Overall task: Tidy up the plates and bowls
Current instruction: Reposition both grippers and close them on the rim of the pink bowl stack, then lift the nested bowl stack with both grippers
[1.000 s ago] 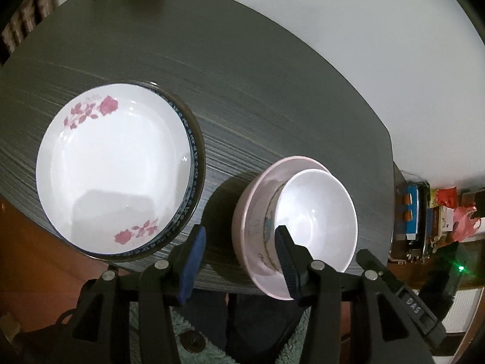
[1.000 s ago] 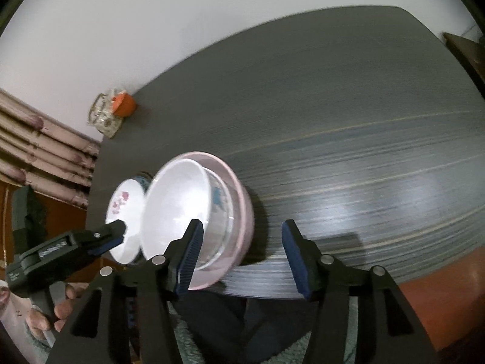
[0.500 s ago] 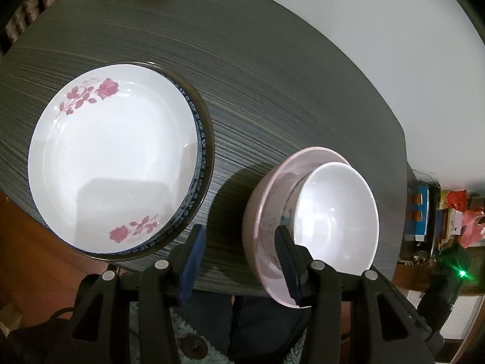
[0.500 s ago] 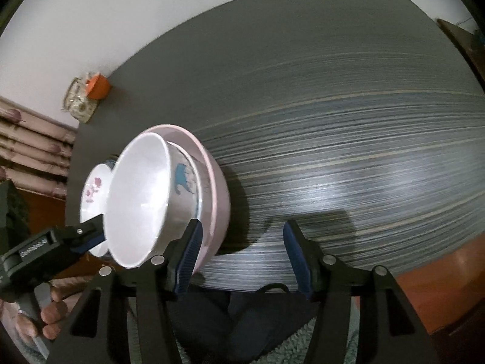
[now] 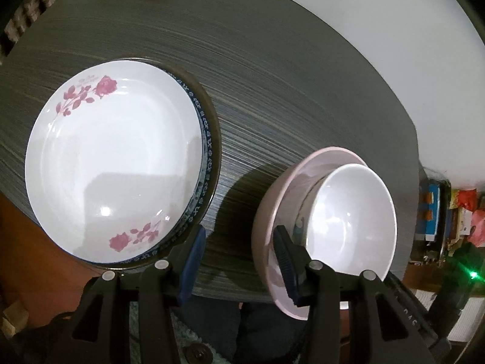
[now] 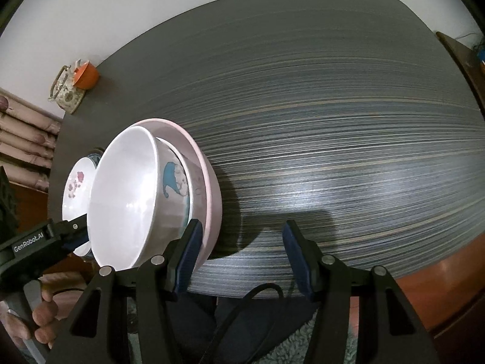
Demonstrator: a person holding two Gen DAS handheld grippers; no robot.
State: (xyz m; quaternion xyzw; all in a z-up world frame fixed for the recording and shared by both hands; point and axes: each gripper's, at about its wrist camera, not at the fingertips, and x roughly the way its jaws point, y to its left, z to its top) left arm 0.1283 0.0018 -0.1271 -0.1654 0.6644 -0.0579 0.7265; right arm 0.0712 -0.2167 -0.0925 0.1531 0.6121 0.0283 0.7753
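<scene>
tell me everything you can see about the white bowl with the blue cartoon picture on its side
The white bowl is glossy, ceramic or melamine by its look, with a plain white inside and a blue-capped cartoon figure printed on its outer wall. It sits upright and empty, nested in a wider pink bowl near the front edge of the dark striped table. To its left is a stack of plates topped by a rose plate. Neither pair of tongs grips it.

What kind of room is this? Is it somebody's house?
Probably a home dining spot. Flowery plates and stacked bowls sit on a dark wood-grain table, with a small orange cup at its far corner and a curtain beside it.
</scene>
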